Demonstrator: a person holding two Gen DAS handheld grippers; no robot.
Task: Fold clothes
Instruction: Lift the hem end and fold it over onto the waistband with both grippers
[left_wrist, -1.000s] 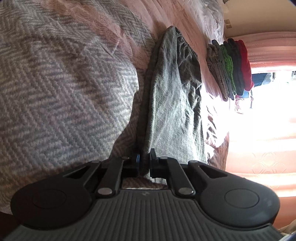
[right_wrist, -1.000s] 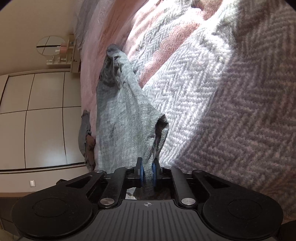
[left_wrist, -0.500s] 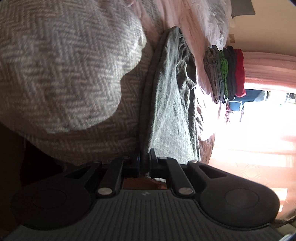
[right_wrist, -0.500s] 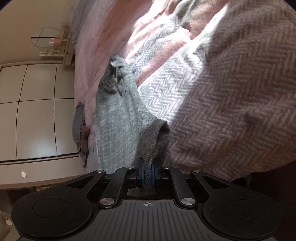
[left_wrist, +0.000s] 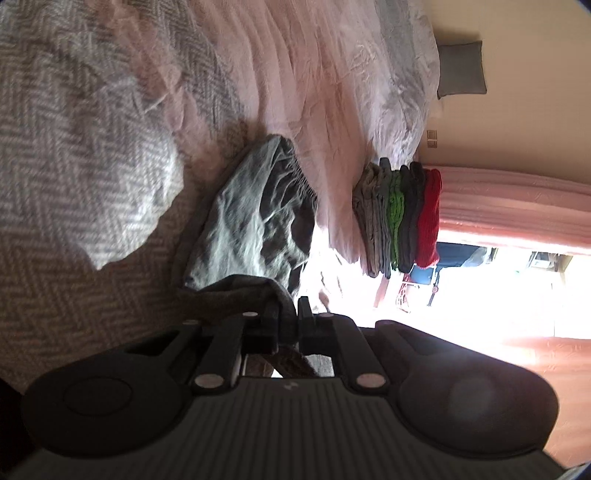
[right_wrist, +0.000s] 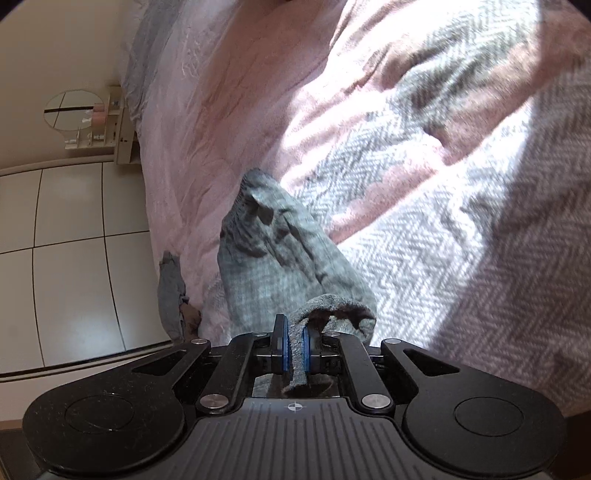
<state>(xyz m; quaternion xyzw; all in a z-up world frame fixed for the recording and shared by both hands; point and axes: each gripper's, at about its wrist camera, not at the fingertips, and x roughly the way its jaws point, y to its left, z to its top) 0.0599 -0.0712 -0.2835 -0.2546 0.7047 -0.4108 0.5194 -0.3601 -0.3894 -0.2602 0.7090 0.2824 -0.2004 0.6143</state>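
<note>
Sunlight falls across a bed spread with a grey herringbone blanket (left_wrist: 92, 177) and pink duvet (right_wrist: 207, 147), where grey shorts (left_wrist: 255, 221) lie rumpled. Both the left gripper (left_wrist: 288, 317) and right gripper (right_wrist: 294, 339) are clamped narrowly on the garment's near edge. Folded clothes (left_wrist: 399, 218) are stacked beyond, well apart.

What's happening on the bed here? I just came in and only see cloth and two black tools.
A person is folding a grey garment on the bed's herringbone blanket. The left tongs and right tongs are each shut on an edge of it, lifting that end while the rest lies on the bed. A stack of folded clothes sits further along the bed.
</note>
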